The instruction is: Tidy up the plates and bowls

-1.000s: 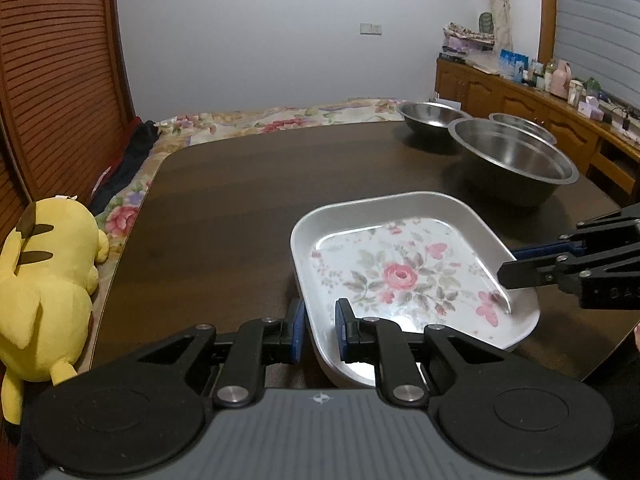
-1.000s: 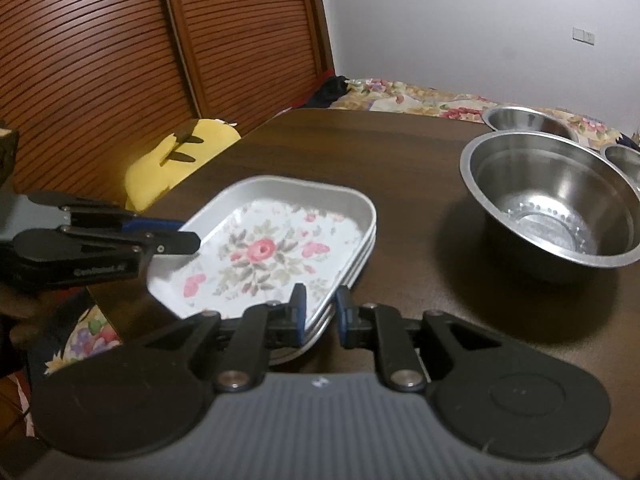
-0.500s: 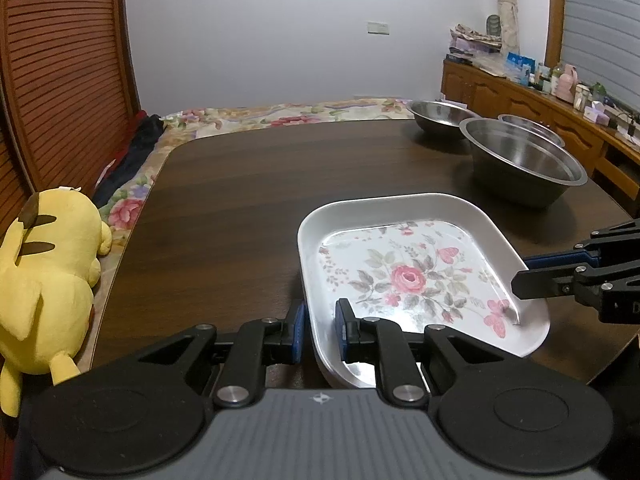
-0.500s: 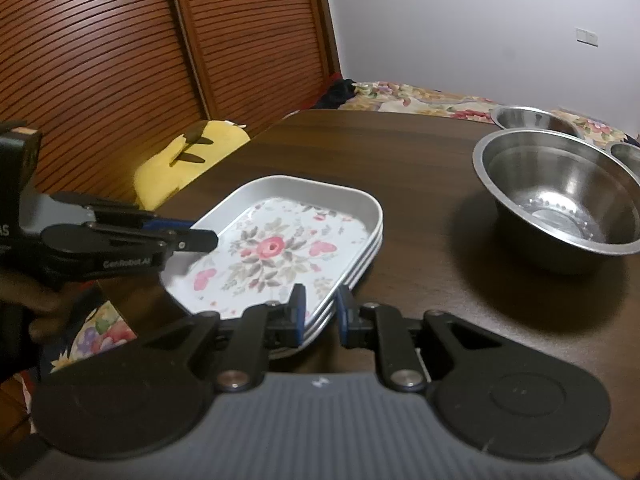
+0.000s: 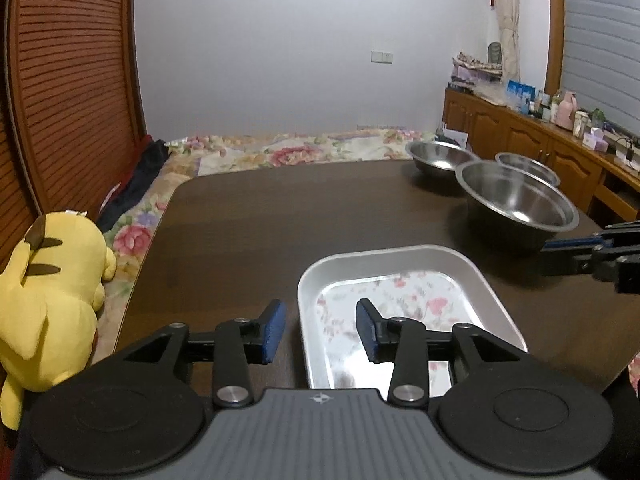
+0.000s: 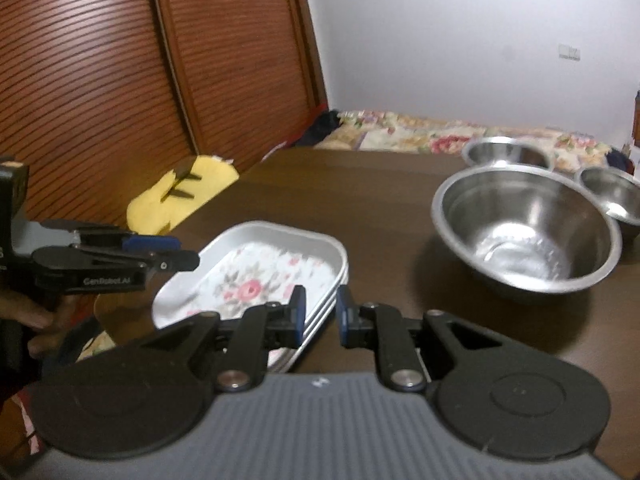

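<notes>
My left gripper (image 5: 320,330) is opening off the rim of the floral plate (image 5: 400,304), now stacked at the table's (image 5: 280,216) near edge, while my right gripper (image 6: 320,314), pressed together and empty, hovers beside it.

A yellow plush toy (image 5: 48,304) is lying at the near left beside the dark wooden table (image 5: 280,216); a floral bedspread (image 5: 296,148) is stretching beyond its far edge.
</notes>
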A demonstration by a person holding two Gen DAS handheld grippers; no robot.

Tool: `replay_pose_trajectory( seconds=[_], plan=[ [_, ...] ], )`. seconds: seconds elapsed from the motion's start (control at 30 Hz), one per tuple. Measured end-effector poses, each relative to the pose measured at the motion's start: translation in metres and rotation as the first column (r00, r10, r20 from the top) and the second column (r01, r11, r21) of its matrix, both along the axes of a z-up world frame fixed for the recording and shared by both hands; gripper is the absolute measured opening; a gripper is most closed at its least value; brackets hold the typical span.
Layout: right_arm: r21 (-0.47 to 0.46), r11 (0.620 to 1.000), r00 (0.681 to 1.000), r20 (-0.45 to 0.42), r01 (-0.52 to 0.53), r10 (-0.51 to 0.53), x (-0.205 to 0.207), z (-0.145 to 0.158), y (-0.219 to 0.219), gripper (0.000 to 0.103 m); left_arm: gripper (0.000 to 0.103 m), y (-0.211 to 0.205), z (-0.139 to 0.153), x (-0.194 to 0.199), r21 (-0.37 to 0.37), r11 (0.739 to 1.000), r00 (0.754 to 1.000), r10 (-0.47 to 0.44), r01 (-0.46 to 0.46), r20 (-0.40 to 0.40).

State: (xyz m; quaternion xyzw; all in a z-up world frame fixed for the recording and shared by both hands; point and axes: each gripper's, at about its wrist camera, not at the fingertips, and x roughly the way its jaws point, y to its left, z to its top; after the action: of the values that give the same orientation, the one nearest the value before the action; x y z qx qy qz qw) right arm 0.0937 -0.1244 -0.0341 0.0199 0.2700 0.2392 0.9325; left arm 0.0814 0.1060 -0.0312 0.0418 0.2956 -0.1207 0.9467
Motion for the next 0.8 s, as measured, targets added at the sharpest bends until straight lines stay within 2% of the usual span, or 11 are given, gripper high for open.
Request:
replay_pose_trajectory(
  seconds=[0.27,0.4,0.6,0.67,0.77,0.8],
  plan=[
    [0.008,0.997,0.993,0.086,0.078,-0.078,-0.003,0.021,-0.031,0.018,0.047,-0.021,0.012,0.013,-0.016,0.999,0.999,-0.034,0.034,0.031],
    [0.027,0.992,0.987,0.101,0.125,-0.128,0.001,0.023,-0.051,0.018,0.05,-0.039,0.016,0.02,-0.042,0.997,0.997,-0.065,0.067,0.047],
    [0.019,0.978,0.97,0.126,0.209,-0.209,0.008,0.018,-0.079,0.018,0.061,-0.071,0.019,0.031,-0.083,0.991,0.992,-0.096,0.102,0.078],
    [0.02,0.97,0.962,0.131,0.241,-0.241,0.012,0.015,-0.088,0.018,0.069,-0.081,0.019,0.036,-0.095,0.989,0.991,-0.108,0.115,0.079],
    [-0.007,0.954,0.944,0.148,0.299,-0.295,0.017,0.01,-0.096,0.018,0.073,-0.097,0.019,0.044,-0.094,0.986,0.988,-0.127,0.134,0.083],
    [-0.005,0.951,0.941,0.145,0.308,-0.304,0.02,0.008,-0.1,0.021,0.073,-0.102,0.019,0.047,-0.089,0.986,0.988,-0.132,0.139,0.084]
  ],
)
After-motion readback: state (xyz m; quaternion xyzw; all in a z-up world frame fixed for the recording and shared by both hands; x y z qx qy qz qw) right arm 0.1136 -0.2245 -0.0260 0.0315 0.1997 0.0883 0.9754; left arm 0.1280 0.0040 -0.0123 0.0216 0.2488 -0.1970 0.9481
